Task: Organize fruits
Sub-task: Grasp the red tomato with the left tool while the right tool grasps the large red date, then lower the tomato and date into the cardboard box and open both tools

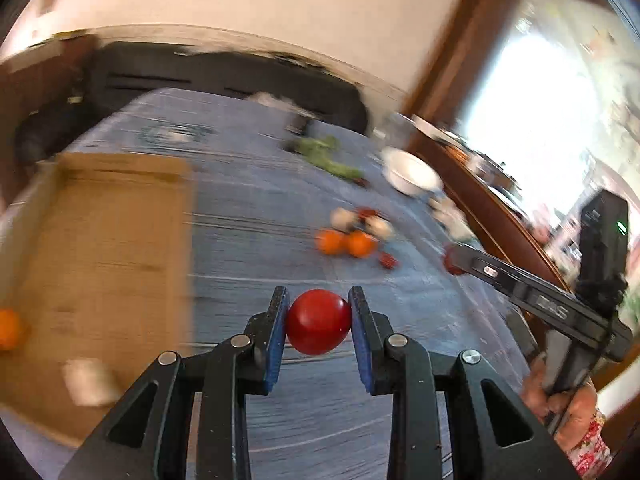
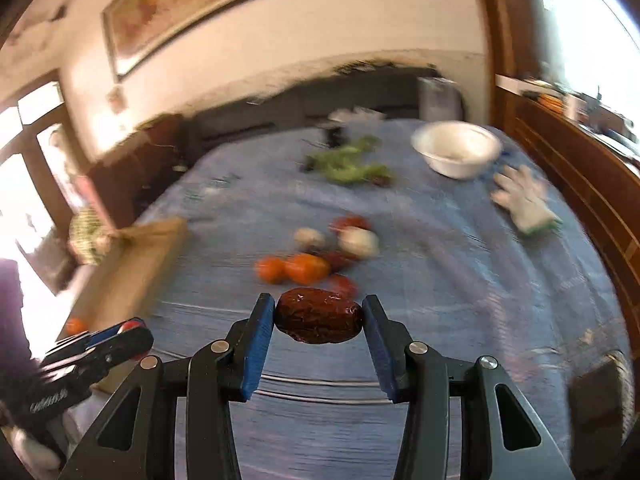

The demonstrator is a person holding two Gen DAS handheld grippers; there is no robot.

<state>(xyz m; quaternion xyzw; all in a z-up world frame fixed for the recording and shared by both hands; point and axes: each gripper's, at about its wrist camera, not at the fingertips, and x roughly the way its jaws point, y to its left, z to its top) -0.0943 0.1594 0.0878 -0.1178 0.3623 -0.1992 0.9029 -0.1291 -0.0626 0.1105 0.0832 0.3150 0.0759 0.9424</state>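
My left gripper [image 1: 319,320] is shut on a small red tomato [image 1: 318,321], held above the blue cloth. My right gripper [image 2: 318,321] is shut on a wrinkled dark red date [image 2: 318,321], held lengthwise between the blue pads. A loose heap lies mid-table: two oranges [image 2: 292,269], pale round pieces [image 2: 358,241] and more red fruit [image 2: 351,222]. The left wrist view shows the same oranges [image 1: 346,242] ahead and the right gripper [image 1: 454,259] at right. An open cardboard box [image 1: 104,264] lies to the left with an orange [image 1: 8,328] inside.
A white bowl [image 2: 456,154] stands at the far right of the blue tablecloth [image 2: 440,280], with leafy greens [image 2: 348,166] beside it and a white glove [image 2: 524,200] near the right edge. A dark wooden cabinet [image 2: 580,184] borders the right side. Both views are motion-blurred.
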